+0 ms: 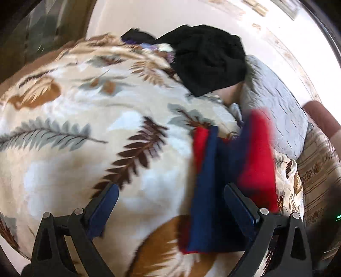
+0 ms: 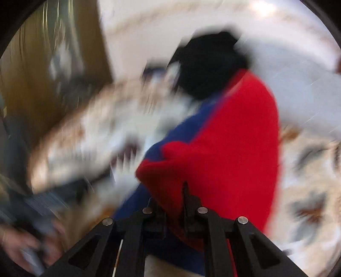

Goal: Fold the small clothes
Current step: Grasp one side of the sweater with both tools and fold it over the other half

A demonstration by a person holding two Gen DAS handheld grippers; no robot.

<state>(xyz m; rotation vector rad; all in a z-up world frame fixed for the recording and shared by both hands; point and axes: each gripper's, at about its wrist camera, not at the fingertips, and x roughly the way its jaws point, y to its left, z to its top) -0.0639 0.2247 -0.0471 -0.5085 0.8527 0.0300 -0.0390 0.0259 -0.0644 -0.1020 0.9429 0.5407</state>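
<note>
A small red and navy garment lies partly folded on a leaf-patterned blanket, with its far red part lifted and blurred. My left gripper is open just above the blanket, its right finger resting against the garment's navy side, holding nothing. In the right wrist view, my right gripper is shut on the red part of the same garment and lifts it; this view is heavily motion-blurred. A pile of black clothes lies at the far end of the blanket and shows in the right wrist view too.
A grey quilted pillow lies to the right of the garment. A striped beige cushion sits at the right edge. A white wall stands behind the bed. Brown furniture is at the left.
</note>
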